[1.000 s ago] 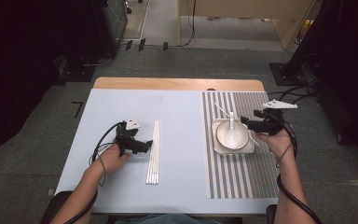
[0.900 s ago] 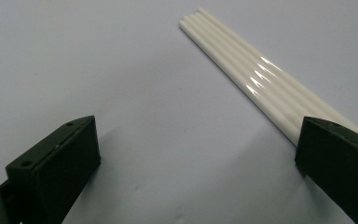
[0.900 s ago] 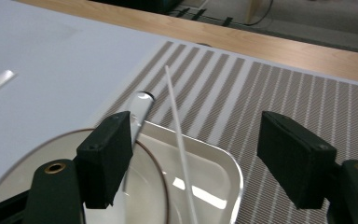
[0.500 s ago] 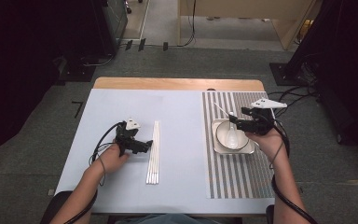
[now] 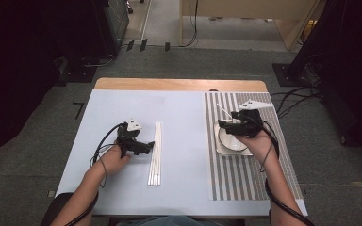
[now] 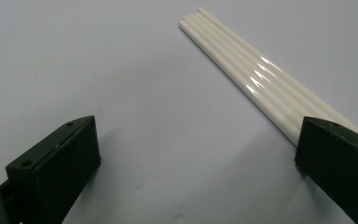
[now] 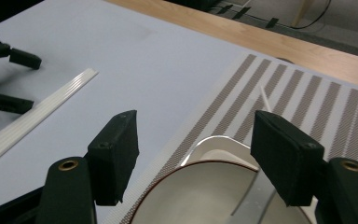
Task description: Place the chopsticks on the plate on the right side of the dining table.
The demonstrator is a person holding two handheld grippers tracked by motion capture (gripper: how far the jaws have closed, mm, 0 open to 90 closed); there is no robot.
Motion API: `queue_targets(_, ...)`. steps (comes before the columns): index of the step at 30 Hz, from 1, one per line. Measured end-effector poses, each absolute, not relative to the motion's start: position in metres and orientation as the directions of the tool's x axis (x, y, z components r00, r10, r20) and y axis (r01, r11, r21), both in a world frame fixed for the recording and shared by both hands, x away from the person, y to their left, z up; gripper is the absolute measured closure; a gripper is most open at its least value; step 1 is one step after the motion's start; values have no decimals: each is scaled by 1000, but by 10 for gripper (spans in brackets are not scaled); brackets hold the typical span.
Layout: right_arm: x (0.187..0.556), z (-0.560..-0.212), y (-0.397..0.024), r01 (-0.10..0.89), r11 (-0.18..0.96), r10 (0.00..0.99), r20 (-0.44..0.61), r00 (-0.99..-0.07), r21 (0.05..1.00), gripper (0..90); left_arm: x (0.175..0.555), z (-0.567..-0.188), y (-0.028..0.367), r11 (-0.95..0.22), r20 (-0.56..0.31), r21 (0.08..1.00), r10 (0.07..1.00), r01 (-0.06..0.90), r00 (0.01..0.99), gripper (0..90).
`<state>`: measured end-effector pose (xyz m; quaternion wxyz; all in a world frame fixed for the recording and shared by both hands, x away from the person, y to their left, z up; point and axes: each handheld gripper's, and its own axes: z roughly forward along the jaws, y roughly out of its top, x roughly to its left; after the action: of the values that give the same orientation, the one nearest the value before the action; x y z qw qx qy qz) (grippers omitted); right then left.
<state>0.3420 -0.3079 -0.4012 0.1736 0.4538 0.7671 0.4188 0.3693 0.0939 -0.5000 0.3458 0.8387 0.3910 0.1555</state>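
A row of white chopsticks [image 5: 154, 153] lies on the pale blue table [image 5: 184, 117]. My left gripper [image 5: 143, 145] rests just left of them, open; in the left gripper view one jaw covers the near end of the chopsticks [image 6: 261, 84]. A white bowl [image 5: 231, 141] sits on a white square plate [image 7: 214, 142] on the striped mat [image 5: 259, 179]. A thin white handle [image 5: 222, 110] sticks out of the bowl. My right gripper [image 5: 224, 125] hovers over the bowl's left rim, open. Its jaws have just been opening a little, with nothing between them.
A wooden strip [image 5: 179, 84] runs along the table's far edge. Cables [image 5: 292, 101] trail off the right side onto the floor. In the right gripper view the left gripper [image 7: 9, 79] shows at far left beside the chopsticks [image 7: 37, 116].
My right gripper has moved left from the bowl's right side to above its left rim. The left gripper and the chopsticks have stayed put.
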Motion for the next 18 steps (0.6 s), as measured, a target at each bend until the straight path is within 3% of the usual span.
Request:
queue_targets(9,339,-407,-282,518,291,814,76,-575,804,379,369,-500,94,-454,-10,702,764,549,645,0)
queue_targets(18,337,-412,-262,491,319,805,42,-592,811,378,369,-500,94,-455,-10,702,764,548,646,0)
